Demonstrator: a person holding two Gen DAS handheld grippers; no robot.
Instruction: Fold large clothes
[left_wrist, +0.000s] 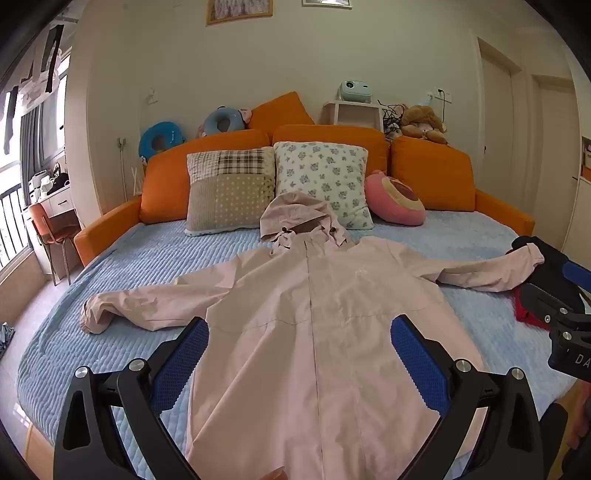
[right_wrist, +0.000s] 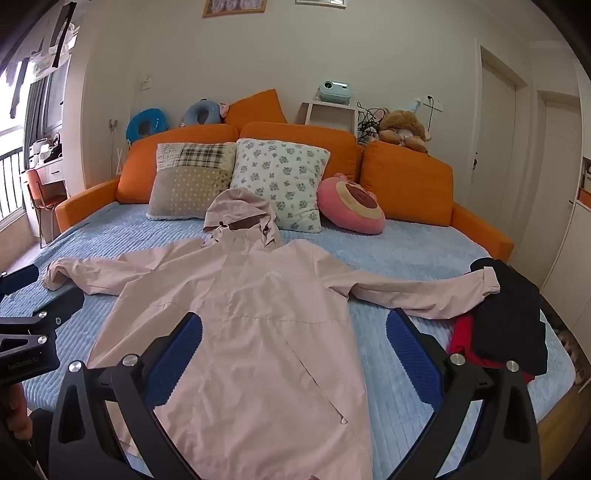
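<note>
Pink hooded jacket (left_wrist: 314, 325) lay front-up and spread flat on the blue bedspread (left_wrist: 147, 251), sleeves out to both sides and hood toward the pillows. Above its lower part, the left gripper (left_wrist: 300, 354) hung with its jaws spread as wide as they go, gripping nothing. The right gripper (right_wrist: 294, 350) was equally wide and empty, hovering over the jacket's side near a folded black and red pile (right_wrist: 509, 317).

Pale pink hooded jacket (left_wrist: 314, 314), apparently front-up, sleeves outspread, flat on bed.
</note>
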